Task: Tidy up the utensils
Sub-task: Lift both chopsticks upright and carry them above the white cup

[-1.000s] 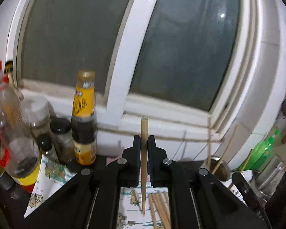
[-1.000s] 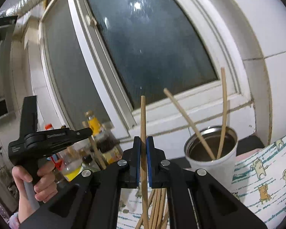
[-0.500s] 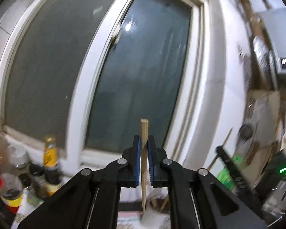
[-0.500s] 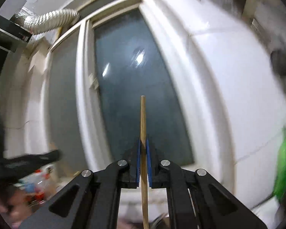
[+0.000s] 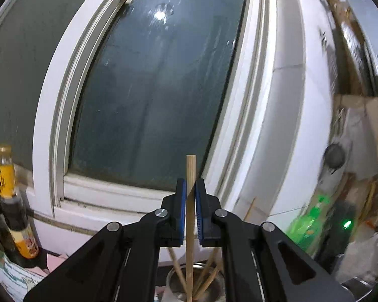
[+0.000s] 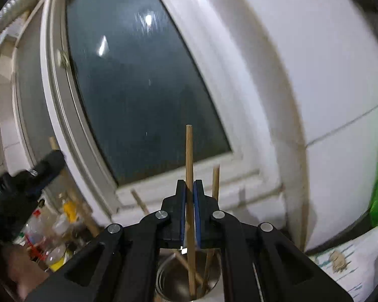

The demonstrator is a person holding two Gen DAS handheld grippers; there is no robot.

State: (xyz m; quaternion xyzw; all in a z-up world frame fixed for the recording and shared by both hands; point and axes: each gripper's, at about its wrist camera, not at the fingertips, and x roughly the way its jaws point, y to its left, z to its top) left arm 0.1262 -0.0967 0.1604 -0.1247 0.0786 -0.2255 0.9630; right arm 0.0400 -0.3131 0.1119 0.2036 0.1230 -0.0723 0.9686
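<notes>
Two grippers show, the left gripper [image 5: 190,196] and the right gripper [image 6: 189,196], each pinching one upright wooden chopstick [image 5: 190,176] [image 6: 189,156]. One metal cup [image 6: 214,280] stands below with two more chopsticks [image 6: 215,181] leaning inside. One yellow-labelled sauce bottle [image 5: 11,201] stands at the left, and two window panes [image 5: 158,88] are visible.

Both hand-held grippers, left [image 5: 190,196] and right [image 6: 189,196], upright, jaws clamped.

Black fingers [image 5: 206,216], blue pads, silver screws.
</notes>
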